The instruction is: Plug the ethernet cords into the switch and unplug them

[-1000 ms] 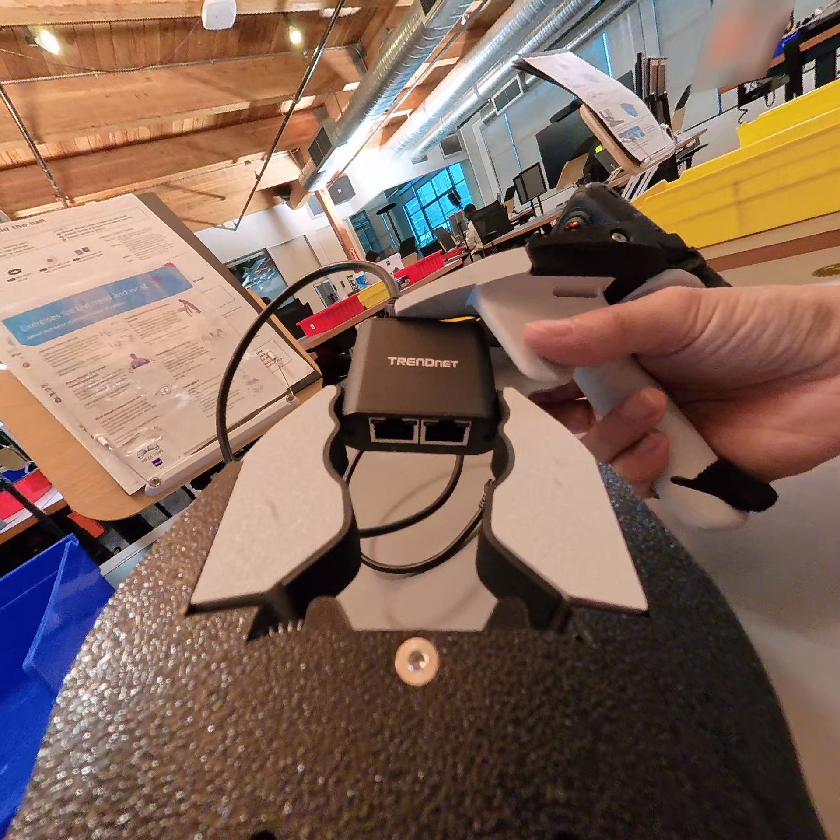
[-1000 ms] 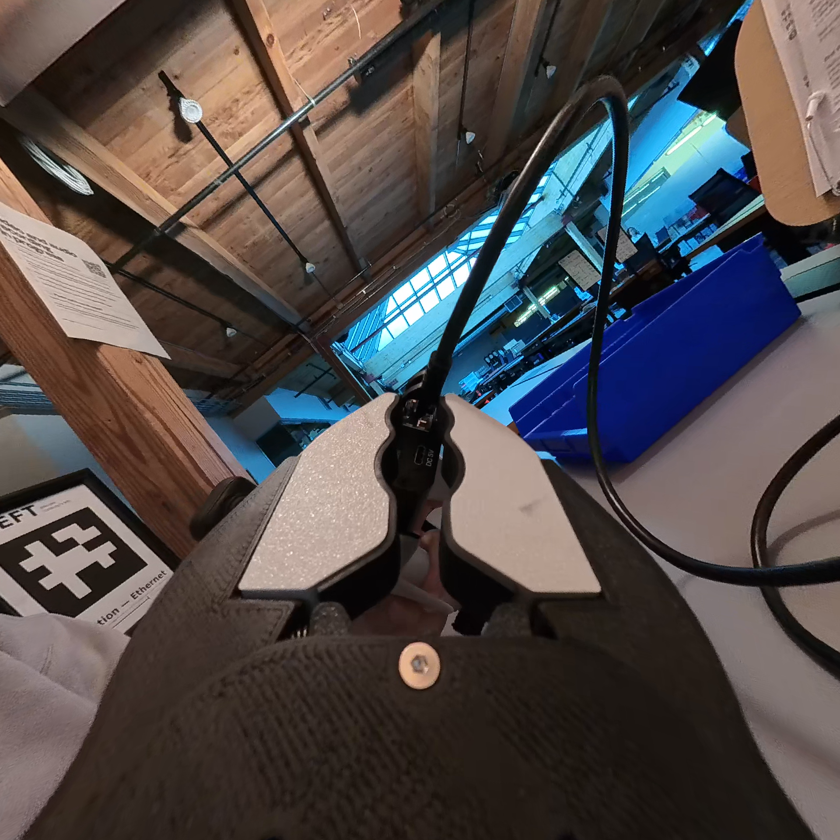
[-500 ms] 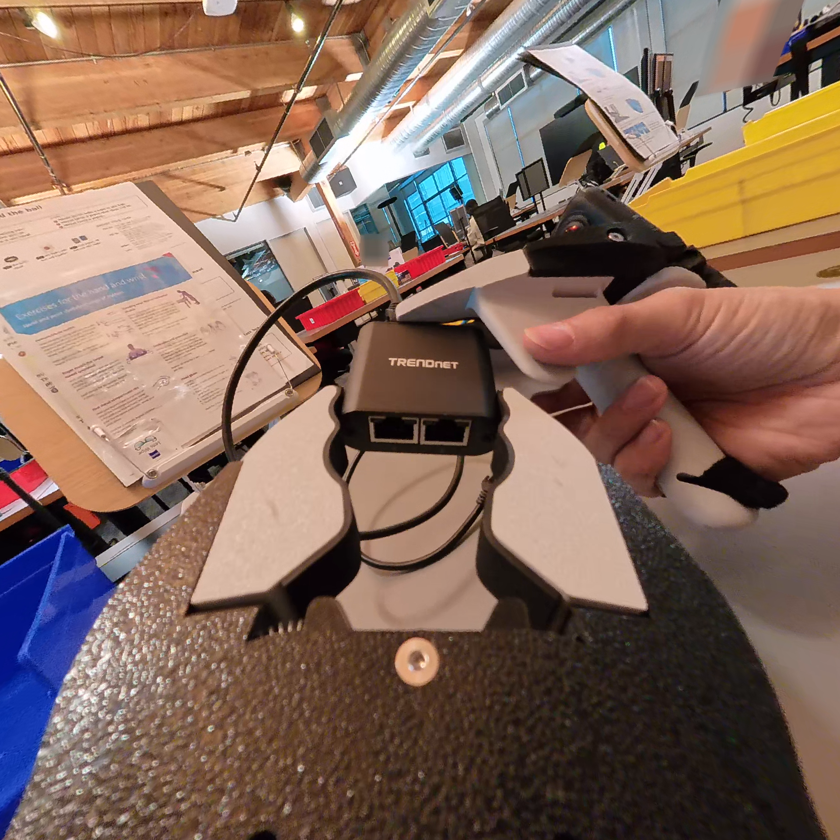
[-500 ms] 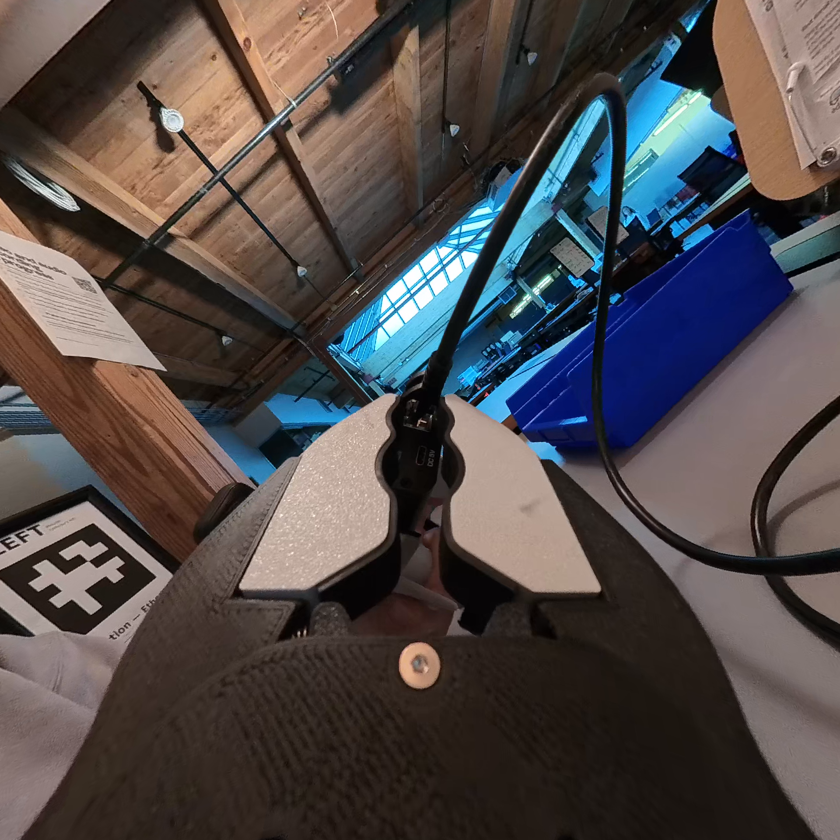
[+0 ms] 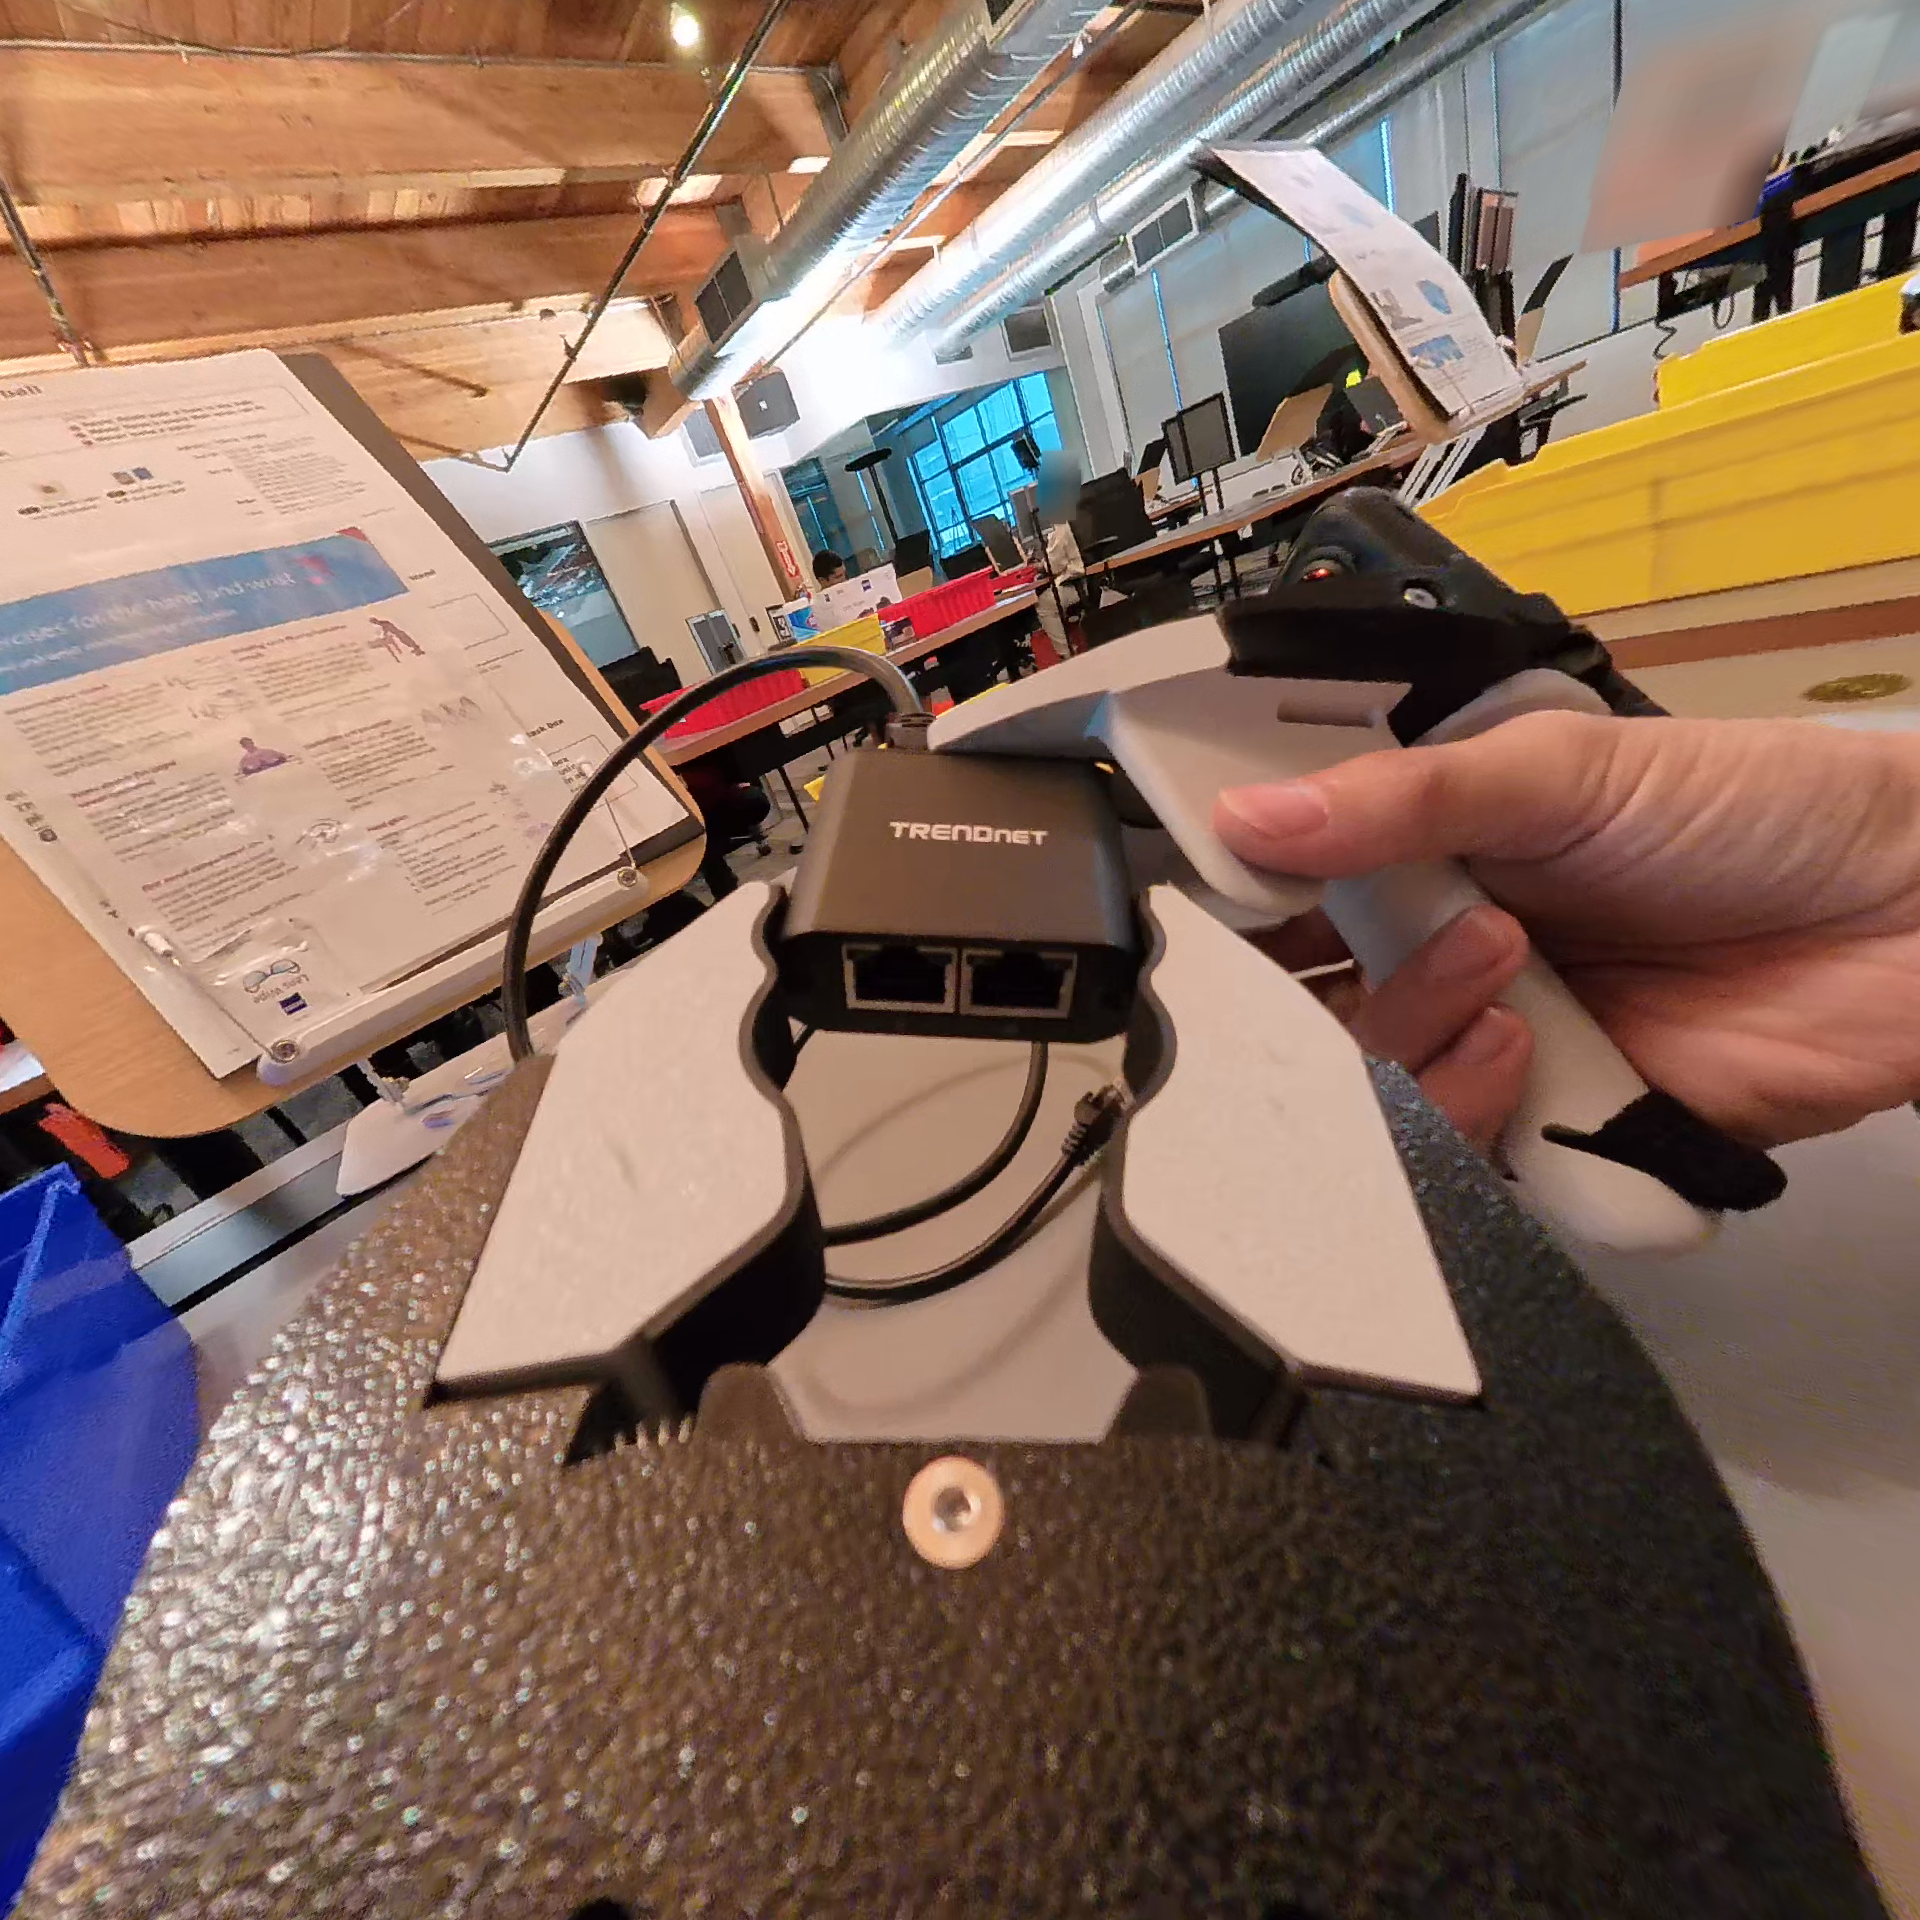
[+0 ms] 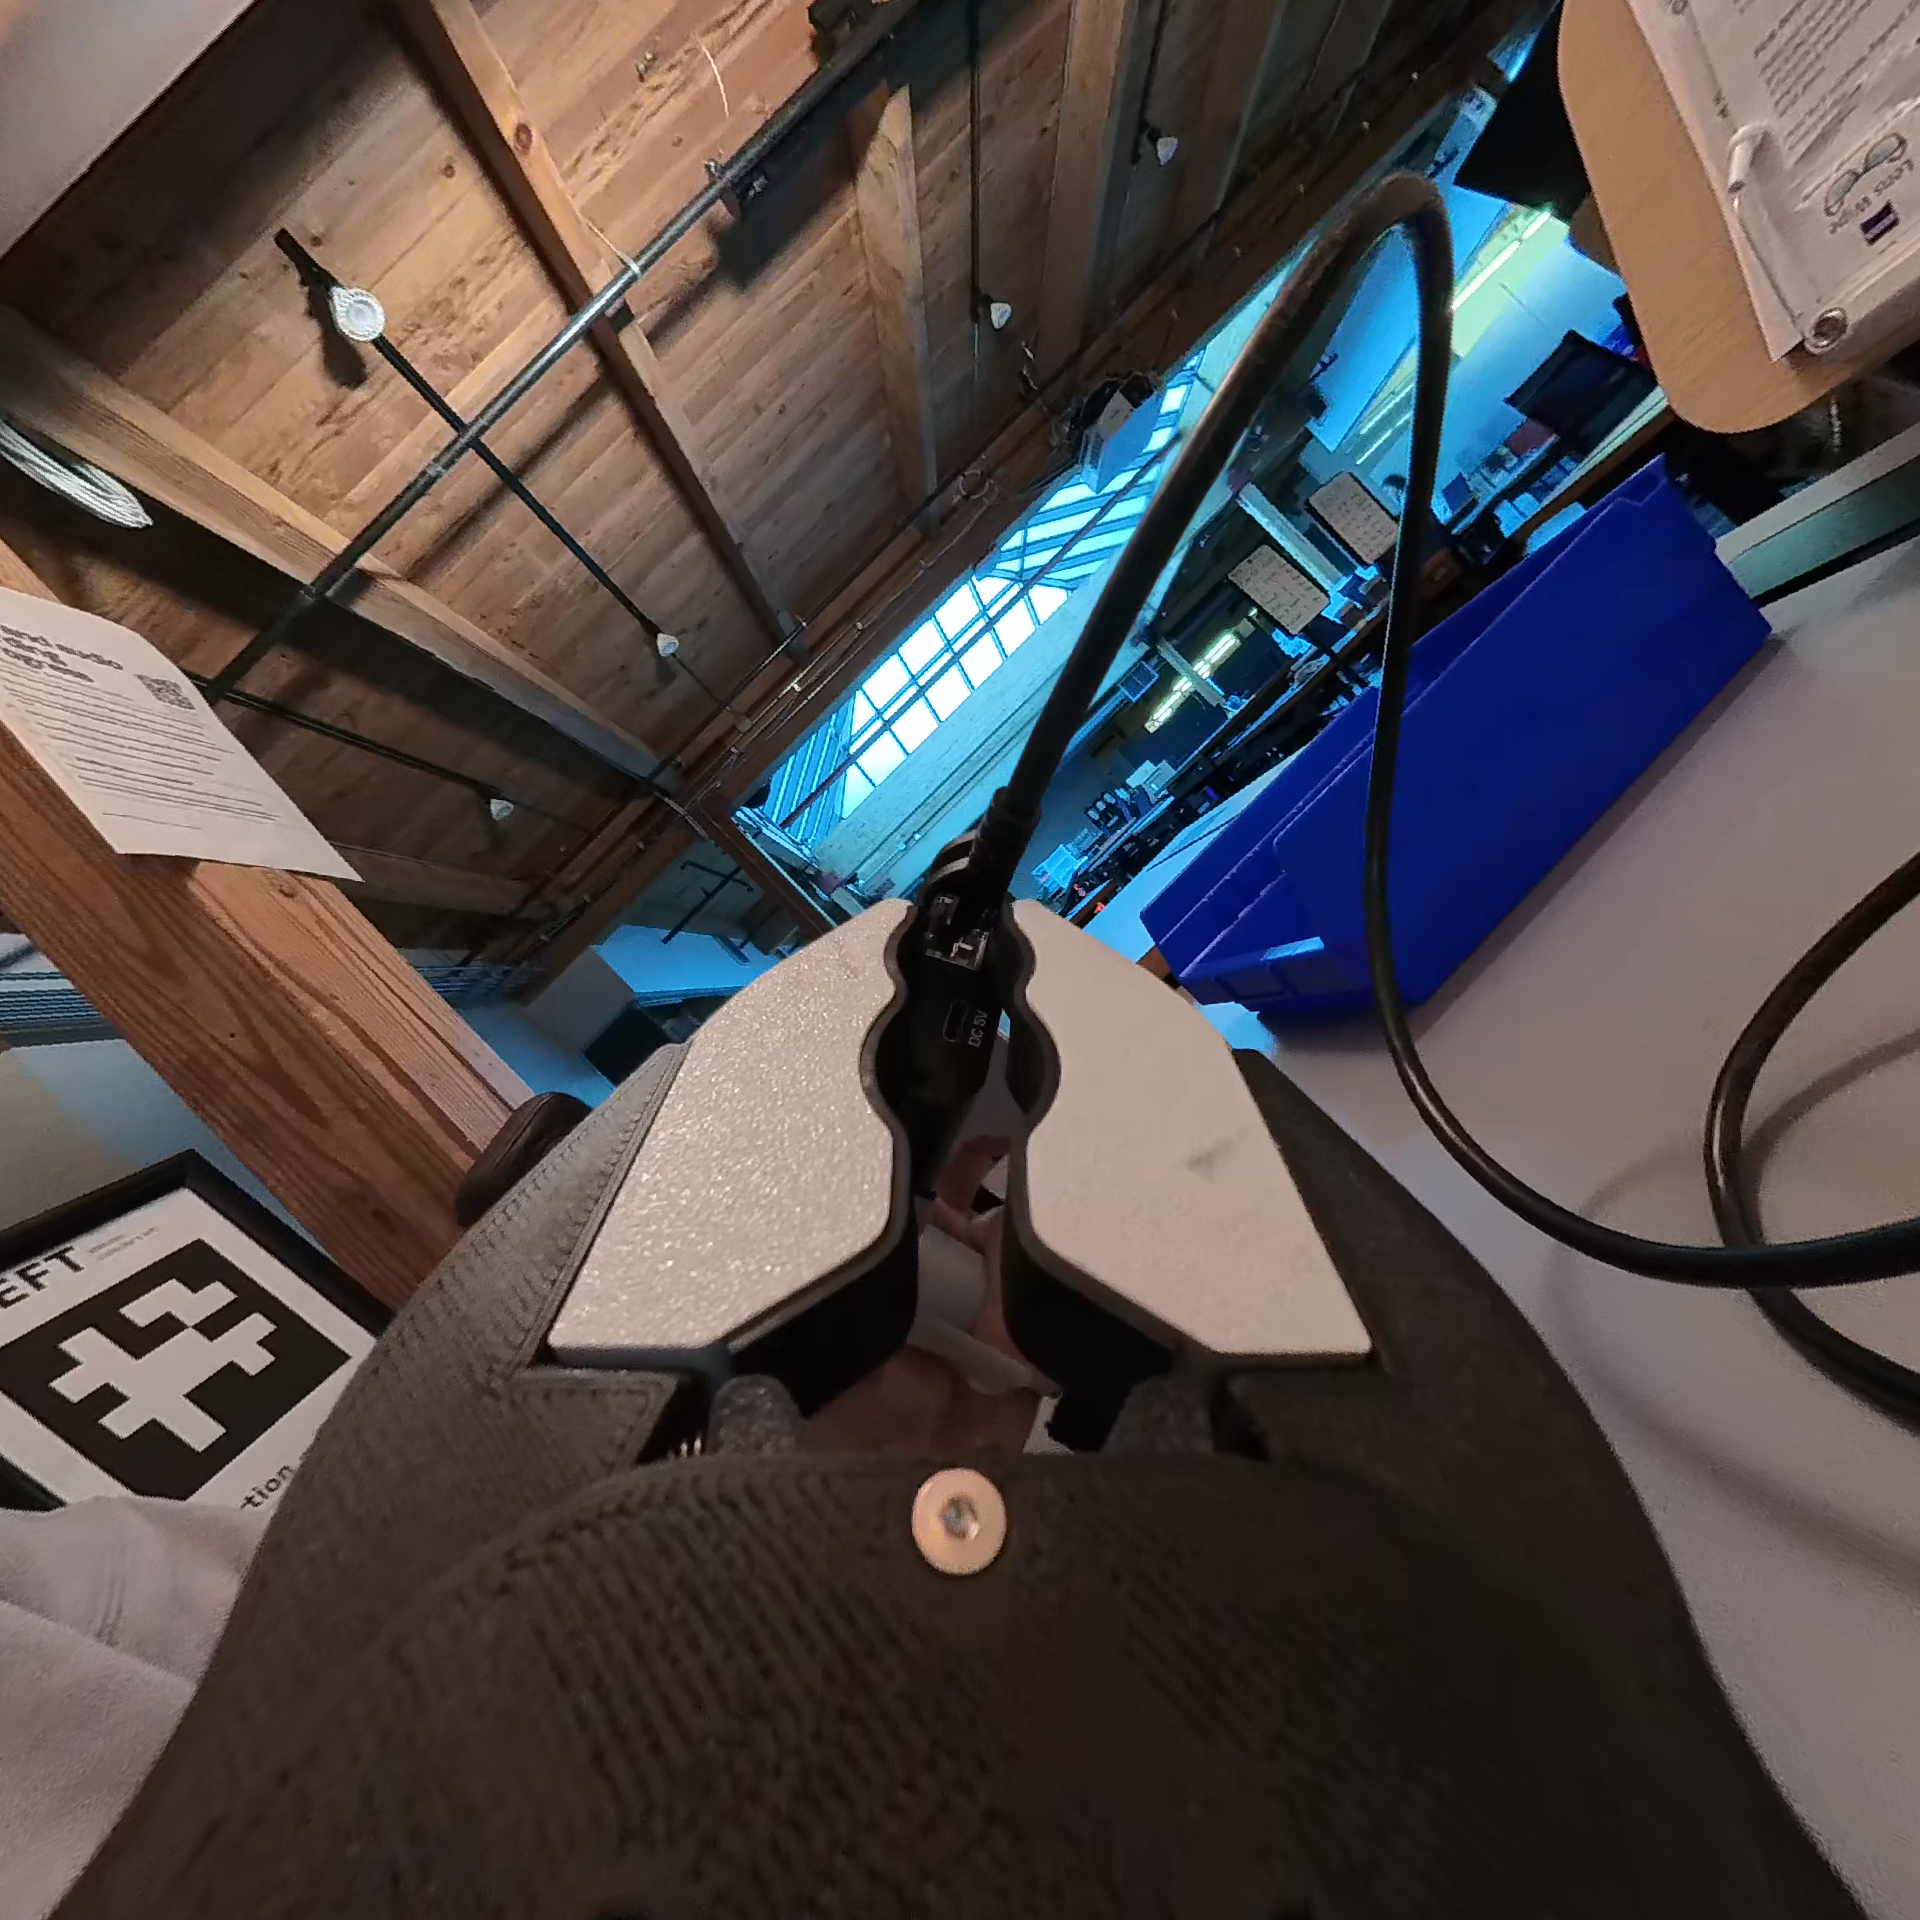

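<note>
A small black switch [image 5: 956, 873] with two empty front ports is held off the table between the tips of my left gripper [image 5: 961, 920], which is shut on its sides. My right gripper [image 5: 1049, 727], held by a hand [image 5: 1610, 883], clamps the switch's rear from the far side. In the right wrist view my right gripper [image 6: 961, 925] is shut on the switch's rear face [image 6: 961, 1018]. A black ethernet cord [image 6: 1132, 582] is plugged in there and arcs up and down to the table; it also shows in the left wrist view [image 5: 582, 821]. A second cord's loose plug [image 5: 1091, 1117] lies below.
A blue bin [image 5: 62, 1455] stands at the left, also in the right wrist view [image 6: 1507, 790]. A clipboard stand with a printed sheet [image 5: 260, 707] is behind the switch. Yellow bins [image 5: 1714, 457] are at the far right. A thicker black cable [image 6: 1725, 1143] loops on the grey table [image 6: 1558, 987]. The tips of both grippers are at nearly the same place.
Both grippers keep their hold on the switch. The pair has shifted and tilted slightly, so the background has moved a little in both views.
</note>
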Available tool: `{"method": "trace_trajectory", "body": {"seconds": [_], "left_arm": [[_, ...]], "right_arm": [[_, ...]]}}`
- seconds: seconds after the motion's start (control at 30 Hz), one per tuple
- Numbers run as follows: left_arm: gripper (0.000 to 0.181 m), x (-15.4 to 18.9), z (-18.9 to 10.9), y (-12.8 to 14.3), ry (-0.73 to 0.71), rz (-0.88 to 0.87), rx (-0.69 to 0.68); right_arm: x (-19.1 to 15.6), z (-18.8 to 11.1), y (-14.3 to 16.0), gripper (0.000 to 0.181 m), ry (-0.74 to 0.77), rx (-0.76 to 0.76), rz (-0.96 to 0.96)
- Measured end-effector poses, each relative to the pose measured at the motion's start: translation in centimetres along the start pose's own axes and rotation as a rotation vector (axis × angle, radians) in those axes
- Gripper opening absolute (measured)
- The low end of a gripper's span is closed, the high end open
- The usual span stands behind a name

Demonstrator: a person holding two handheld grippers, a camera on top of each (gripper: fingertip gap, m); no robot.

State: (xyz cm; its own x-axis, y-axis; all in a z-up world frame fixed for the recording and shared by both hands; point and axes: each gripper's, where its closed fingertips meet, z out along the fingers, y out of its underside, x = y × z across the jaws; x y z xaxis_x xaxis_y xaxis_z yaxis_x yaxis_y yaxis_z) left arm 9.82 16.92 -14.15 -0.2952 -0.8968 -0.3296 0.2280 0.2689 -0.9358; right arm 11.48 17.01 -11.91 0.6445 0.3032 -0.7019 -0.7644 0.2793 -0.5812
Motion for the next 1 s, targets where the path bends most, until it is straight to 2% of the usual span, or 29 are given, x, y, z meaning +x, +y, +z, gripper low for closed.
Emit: {"method": "trace_trajectory", "body": {"seconds": [0.37, 0.5, 0.63, 0.77, 0.83, 1.0], "left_arm": [[0.061, 0.2, 0.1, 1.4, 0.006, 0.03, -0.027], [0.061, 0.1, -0.1, 0.7, -0.003, 0.089, -0.009], [0.061, 0.0, -0.1, 0.5, -0.014, 0.09, -0.008], [0.061, -0.1, -0.1, 0.9, -0.012, 0.094, -0.03], [0.061, 0.1, 0.0, 0.8, -0.017, 0.105, -0.027], [0.061, 0.1, 0.1, 1.0, -0.014, 0.127, -0.044]], "right_arm": [[0.6, -0.3, 0.6, 0.008, 0.018, -0.023, -0.024], [0.0, -0.3, 0.4, 0.007, -0.097, 0.001, 0.129], [-0.3, -0.1, 0.3, 0.007, -0.114, 0.043, 0.175], [-0.1, 0.1, 0.3, 0.019, -0.085, 0.045, 0.156], [0.1, 0.0, 0.3, 0.013, -0.052, 0.039, 0.126], [0.3, -0.1, 0.1, 0.013, -0.039, 0.085, 0.146]]}}
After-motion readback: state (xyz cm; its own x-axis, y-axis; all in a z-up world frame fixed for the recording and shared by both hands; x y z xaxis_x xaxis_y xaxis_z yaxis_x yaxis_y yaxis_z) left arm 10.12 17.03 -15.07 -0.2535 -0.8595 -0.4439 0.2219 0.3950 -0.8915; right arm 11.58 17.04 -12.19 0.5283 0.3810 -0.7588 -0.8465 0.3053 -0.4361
